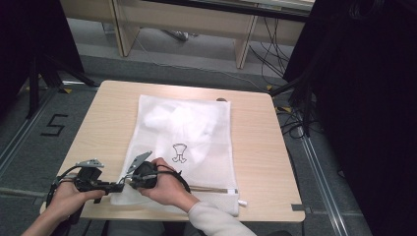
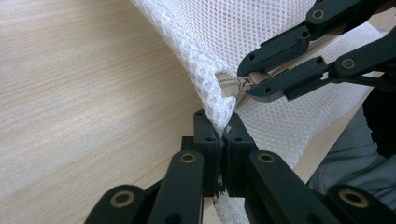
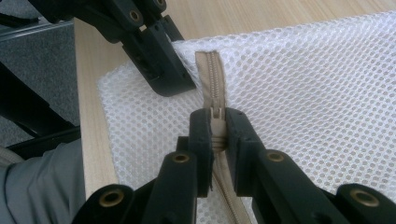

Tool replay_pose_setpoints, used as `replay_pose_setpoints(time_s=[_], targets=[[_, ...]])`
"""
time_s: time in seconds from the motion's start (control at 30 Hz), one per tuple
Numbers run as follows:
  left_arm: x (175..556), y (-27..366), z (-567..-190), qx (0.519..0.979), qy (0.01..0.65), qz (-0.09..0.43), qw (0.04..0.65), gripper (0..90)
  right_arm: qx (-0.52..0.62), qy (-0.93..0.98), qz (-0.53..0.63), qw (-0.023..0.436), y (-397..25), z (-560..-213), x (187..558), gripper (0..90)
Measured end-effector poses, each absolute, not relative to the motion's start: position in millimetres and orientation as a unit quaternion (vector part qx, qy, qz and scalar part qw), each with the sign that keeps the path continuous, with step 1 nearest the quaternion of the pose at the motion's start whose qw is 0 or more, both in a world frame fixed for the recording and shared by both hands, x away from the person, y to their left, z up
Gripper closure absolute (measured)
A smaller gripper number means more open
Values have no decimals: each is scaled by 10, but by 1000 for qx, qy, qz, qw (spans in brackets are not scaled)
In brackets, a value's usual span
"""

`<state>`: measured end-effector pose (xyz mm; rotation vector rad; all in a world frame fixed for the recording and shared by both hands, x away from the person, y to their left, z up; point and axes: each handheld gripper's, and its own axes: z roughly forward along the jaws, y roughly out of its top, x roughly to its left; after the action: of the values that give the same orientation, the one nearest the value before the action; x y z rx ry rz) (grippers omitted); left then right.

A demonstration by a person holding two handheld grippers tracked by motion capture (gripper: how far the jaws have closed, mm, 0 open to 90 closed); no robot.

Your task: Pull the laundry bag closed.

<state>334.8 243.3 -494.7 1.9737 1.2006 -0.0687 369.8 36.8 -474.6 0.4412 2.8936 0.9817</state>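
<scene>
We have a white mesh laundry bag [image 1: 184, 142] lying flat on the wooden table [image 1: 255, 147], its beige zipper [image 3: 212, 77] running along the near edge, at about six o'clock from the bag's middle. In the right gripper view our right gripper [image 3: 217, 135] has its jaws pressed onto the zipper slider [image 3: 217, 122], which sits close to the zipper's end at the bag's corner. Just beside it, at ten o'clock in that view, our left gripper [image 2: 222, 140] pinches the mesh corner, jaws tight on the fabric, bracing the bag.

We judge the step in hand to be working the zipper, with the slider gripped near one end of its track. We cannot tell whether the teeth behind the slider are joined. The next move calls for a steady pull along the zipper line towards three o'clock in the high view, while the left gripper holds the corner taut so the mesh neither bunches nor snags.
</scene>
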Motion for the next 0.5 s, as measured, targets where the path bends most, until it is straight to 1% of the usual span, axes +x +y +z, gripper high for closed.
replay_pose_setpoints(time_s=[0.5], targets=[[3338, 2434, -4948, 782, 477, -25, 400, 861, 146, 937, 318, 21, 321, -4793, 3681, 825]])
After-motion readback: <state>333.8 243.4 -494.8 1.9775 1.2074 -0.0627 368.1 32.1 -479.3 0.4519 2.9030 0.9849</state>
